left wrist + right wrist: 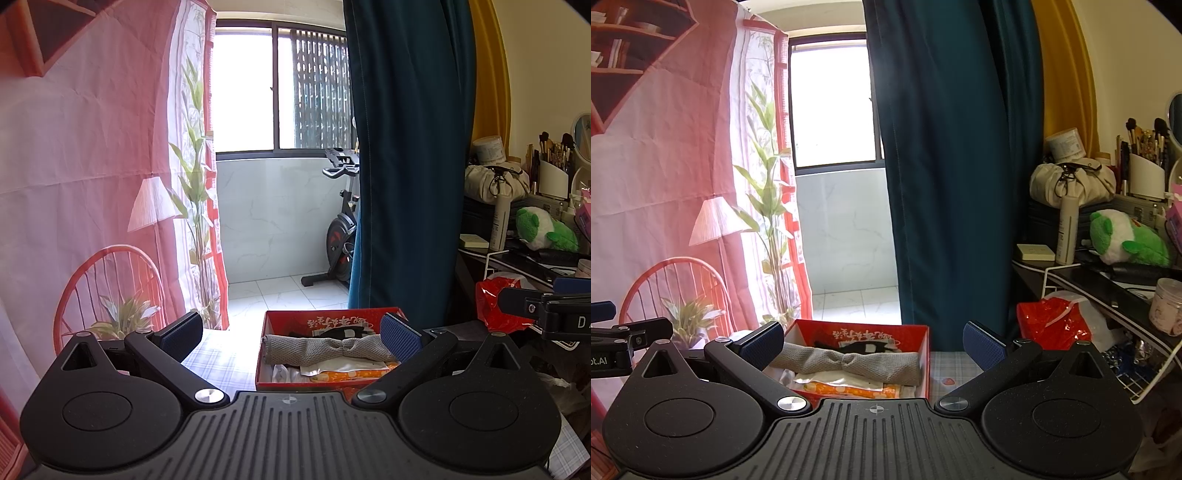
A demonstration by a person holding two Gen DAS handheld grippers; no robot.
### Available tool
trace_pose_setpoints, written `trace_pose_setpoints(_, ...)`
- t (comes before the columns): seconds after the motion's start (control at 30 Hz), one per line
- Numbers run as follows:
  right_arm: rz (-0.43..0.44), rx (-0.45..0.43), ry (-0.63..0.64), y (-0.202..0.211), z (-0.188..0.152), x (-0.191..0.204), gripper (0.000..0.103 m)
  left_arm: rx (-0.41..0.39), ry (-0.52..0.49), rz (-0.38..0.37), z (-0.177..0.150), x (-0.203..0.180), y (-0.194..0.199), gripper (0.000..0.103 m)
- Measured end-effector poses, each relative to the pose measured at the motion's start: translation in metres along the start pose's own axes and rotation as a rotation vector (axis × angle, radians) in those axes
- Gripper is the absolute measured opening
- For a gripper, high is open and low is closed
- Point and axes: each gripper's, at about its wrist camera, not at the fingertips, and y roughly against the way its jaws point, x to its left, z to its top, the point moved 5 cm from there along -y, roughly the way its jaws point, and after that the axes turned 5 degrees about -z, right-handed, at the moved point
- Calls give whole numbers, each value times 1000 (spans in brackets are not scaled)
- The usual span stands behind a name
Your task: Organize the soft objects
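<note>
A red box (317, 321) sits on the checked surface (218, 362) ahead of both grippers, its lid off. Inside, a grey cloth (325, 350) lies rolled across the top, pinched in the middle, over white and orange folded pieces (343, 371) packed flat below it. The left gripper (291, 336) hangs in front of the box with its fingers wide apart and nothing between them; its right finger (400, 338) overlaps the box's right corner in the left view, though contact cannot be told. The right gripper (873, 343) is level with it, fingers also wide apart and empty, the box showing between them toward the left finger (762, 345). Each gripper shows at the edge of the other's view. A red bag (1052, 321) sits to the right of the box under a wire shelf (1108, 295). A green plush (1126, 238) lies on the cluttered shelf further right. A blue curtain (945, 166) hangs behind the box.
</note>
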Motion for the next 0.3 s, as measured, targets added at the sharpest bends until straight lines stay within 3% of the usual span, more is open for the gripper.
trace_pose_setpoints(0.3,1,1,0,0,0,-1,103,-4,0,-1,0,0,1,103)
